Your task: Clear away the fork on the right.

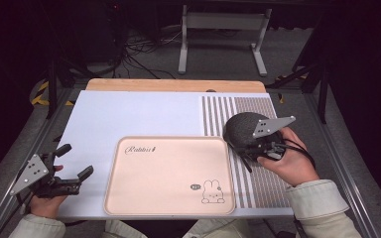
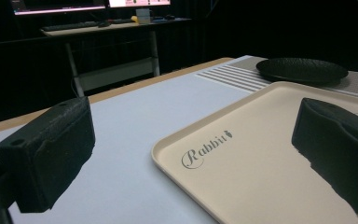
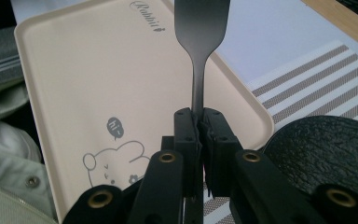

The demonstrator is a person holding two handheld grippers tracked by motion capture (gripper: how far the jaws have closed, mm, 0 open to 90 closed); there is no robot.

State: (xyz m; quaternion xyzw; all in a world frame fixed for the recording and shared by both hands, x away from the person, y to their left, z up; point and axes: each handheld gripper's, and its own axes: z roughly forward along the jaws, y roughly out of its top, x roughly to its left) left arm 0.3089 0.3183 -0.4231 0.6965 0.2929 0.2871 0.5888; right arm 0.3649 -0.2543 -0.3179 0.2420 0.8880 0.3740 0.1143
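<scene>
Right claw (image 3: 199, 135) is clamped on the handle of a black fork (image 3: 200, 28), long axis running straight out from the claw over the beige tray (image 3: 74, 70). Black plate (image 3: 326, 144) lies just beside. Left claw (image 1: 74, 161) stands apart, empty, on the tray's far side.

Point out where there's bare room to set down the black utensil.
The beige tray is bare apart from its printing. The white mat left of the stripes is free too. It is crowded where the black plate sits by the right gripper.
</scene>
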